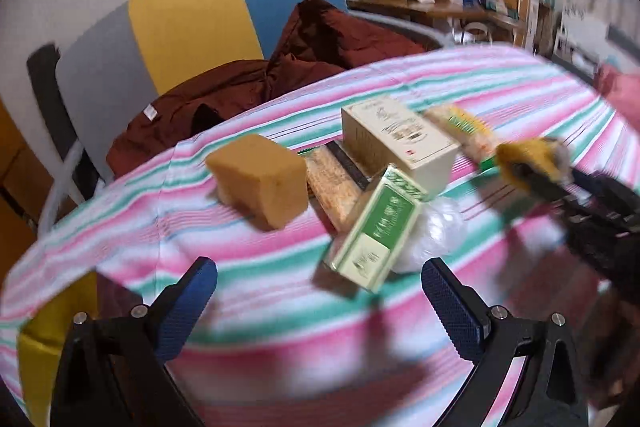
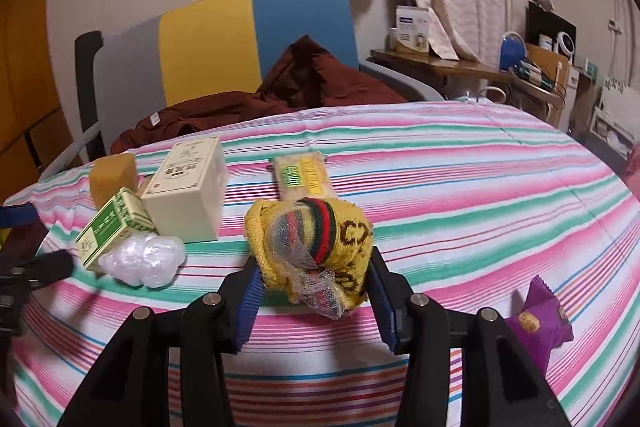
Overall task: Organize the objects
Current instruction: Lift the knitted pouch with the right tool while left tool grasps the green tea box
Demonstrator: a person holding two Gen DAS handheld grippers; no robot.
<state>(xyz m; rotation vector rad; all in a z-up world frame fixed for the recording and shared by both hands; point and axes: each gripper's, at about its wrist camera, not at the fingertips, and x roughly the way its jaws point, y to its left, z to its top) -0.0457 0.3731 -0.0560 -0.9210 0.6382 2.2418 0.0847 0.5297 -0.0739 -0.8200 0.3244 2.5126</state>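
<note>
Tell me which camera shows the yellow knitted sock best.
The right wrist view: the yellow knitted sock sits sharp and central, clamped between the right gripper jaws. The left wrist view shows only a blurred yellow end at the right edge.

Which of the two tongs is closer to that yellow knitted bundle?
The right. The right tongs are shut on the yellow knitted bundle, pads on both sides. The left tongs stand open and empty, off beside the green box.

On the pink, green and white striped cloth [image 1: 248,291], a tan sponge block [image 1: 260,181] sits at ten o'clock of the tilted green-and-cream carton [image 1: 374,231]. A large cream cardboard box [image 1: 396,143] stands at twelve o'clock. The left gripper [image 1: 320,307] is wide apart, empty.
</note>
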